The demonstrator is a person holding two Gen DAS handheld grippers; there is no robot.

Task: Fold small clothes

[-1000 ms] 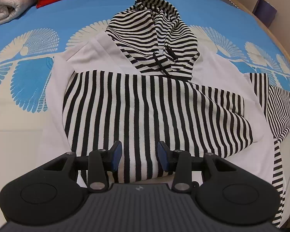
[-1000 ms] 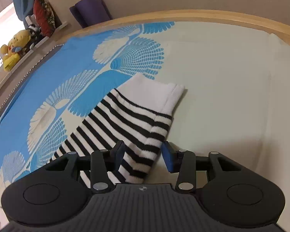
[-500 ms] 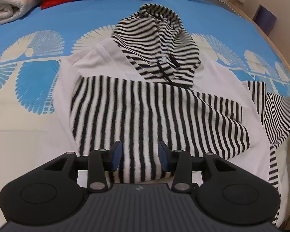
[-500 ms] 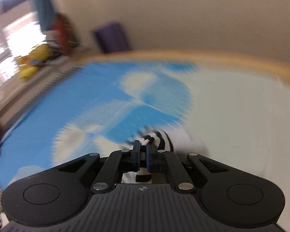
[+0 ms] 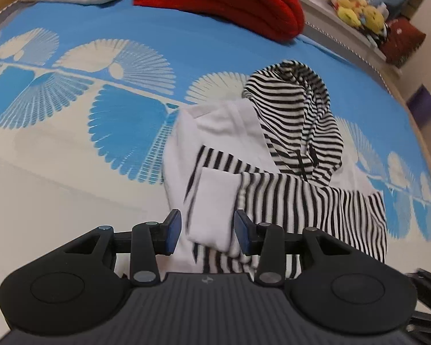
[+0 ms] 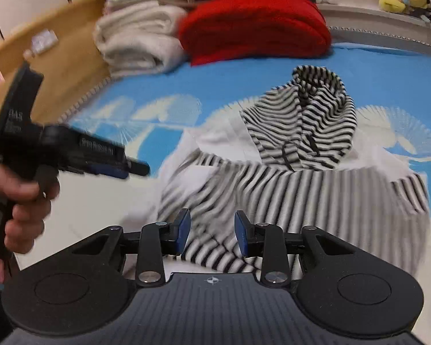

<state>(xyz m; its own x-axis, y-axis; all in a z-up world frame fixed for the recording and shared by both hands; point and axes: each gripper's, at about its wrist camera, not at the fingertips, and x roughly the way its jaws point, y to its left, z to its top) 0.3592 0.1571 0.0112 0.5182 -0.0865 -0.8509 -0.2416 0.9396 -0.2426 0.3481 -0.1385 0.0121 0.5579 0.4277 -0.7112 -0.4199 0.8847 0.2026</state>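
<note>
My right claw (image 6: 212, 231) has just been opening; its jaws stand partly apart above the striped hoodie (image 6: 296, 189), gripping nothing. My left claw (image 5: 207, 231) is half open too, empty, over the folded-in white cuff (image 5: 215, 204). Only the right view shows my left hand (image 6: 20, 198). The hoodie lies on the bed (image 5: 71, 172), hood (image 5: 298, 109) pointing away toward the red blanket (image 5: 230, 0).

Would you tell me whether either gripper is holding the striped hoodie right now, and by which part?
Neither: the left gripper and right gripper stand open above the striped hoodie, pads clear of its folded-over white cuff.
</note>
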